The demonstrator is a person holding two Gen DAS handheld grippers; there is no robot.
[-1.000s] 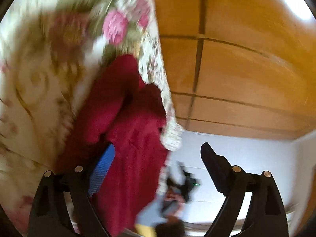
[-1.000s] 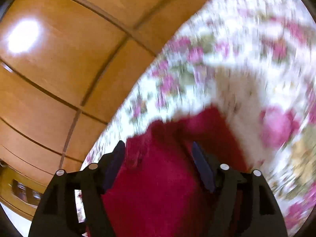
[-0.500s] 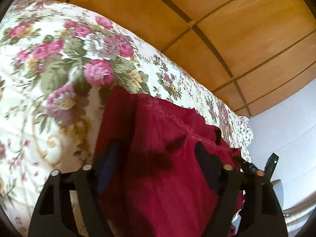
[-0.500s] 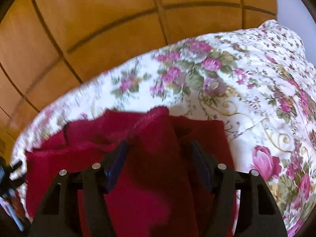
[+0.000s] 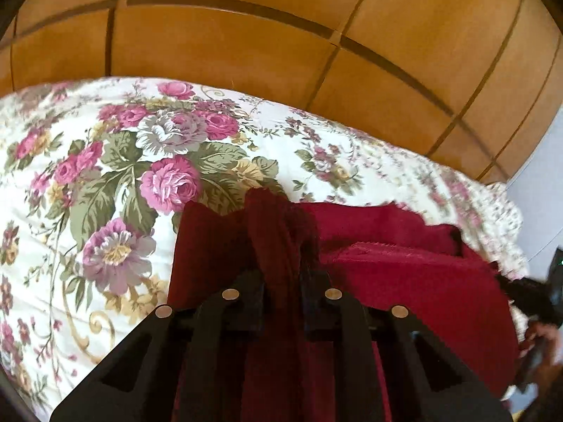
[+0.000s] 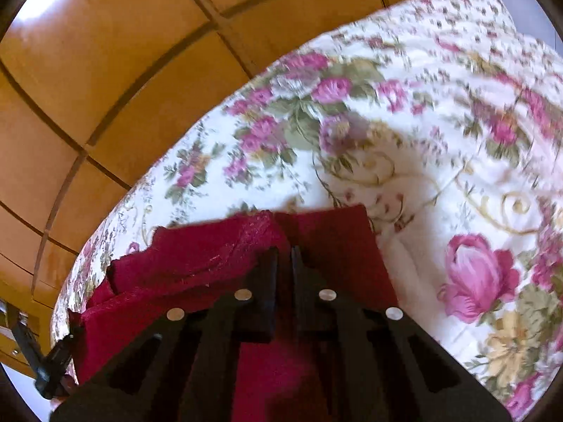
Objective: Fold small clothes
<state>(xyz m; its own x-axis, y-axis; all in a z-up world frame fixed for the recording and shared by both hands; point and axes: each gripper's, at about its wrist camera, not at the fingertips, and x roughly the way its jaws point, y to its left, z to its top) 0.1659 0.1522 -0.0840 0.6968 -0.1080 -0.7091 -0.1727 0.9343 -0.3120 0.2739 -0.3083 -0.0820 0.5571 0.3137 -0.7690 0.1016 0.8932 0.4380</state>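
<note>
Left wrist: floral bedspread (image 5: 105, 183), wooden panelling (image 5: 246, 42).

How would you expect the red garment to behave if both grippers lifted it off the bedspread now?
The red garment already bunches between the left gripper, so it is probably floppy and would sag between grips. Its fuzzy knit edge at the right gripper suggests little slipping.

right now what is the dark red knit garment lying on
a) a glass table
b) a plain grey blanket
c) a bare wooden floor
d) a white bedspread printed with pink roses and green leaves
d: the dark red knit garment lies on the white bedspread printed with pink roses and green leaves, which shows around it in both wrist views, with wooden panels behind.
</note>
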